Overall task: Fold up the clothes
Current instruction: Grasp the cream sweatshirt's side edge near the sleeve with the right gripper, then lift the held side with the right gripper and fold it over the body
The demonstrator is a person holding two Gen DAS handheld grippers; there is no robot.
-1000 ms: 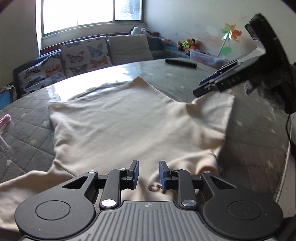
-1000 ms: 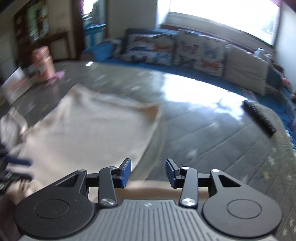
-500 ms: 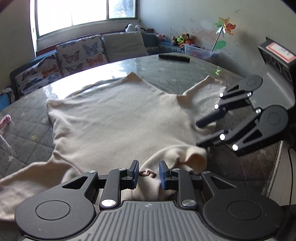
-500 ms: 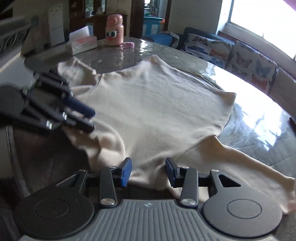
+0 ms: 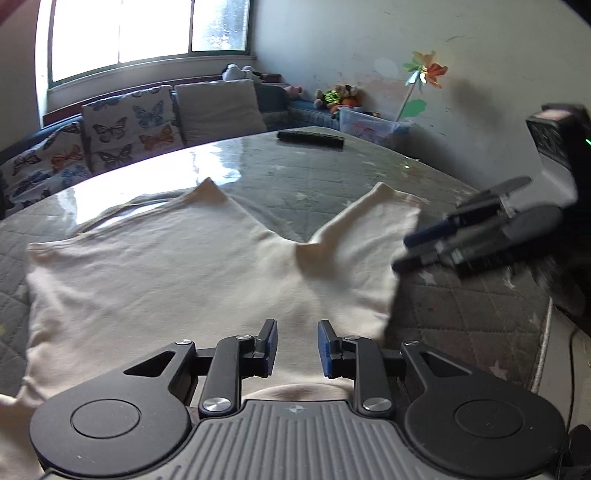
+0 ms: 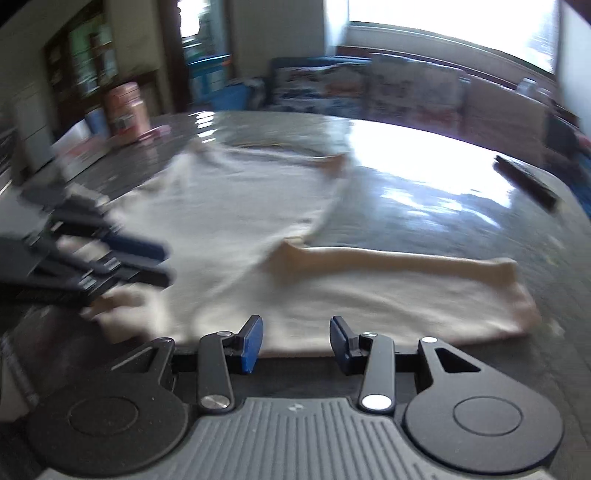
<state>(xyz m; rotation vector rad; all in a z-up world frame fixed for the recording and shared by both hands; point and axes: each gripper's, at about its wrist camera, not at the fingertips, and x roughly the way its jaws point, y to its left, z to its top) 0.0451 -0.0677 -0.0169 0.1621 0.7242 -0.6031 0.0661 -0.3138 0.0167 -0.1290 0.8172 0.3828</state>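
The left gripper hangs low over the near edge of the cream garment, its blue-padded jaws apart with nothing between them; cloth shows through the gap. In the right wrist view the right gripper sits at the near hem of the same garment, jaws likewise spread and empty, the hem lying just beyond the fingertips. Each gripper shows in the other's camera: the right one comes in from the right beside the sleeve, blurred, so it is hard to say whether it touches the cloth; the left one reaches in from the left over the garment's near left corner, also blurred.

The garment lies spread flat on the quilted grey table, one sleeve stretched out to the right. Farther off, a dark remote rests on the table's far side. Near the far left edge, seen from the right wrist, stands a pink container; its contents cannot be made out. Beyond the table are butterfly-print cushions under a bright window.
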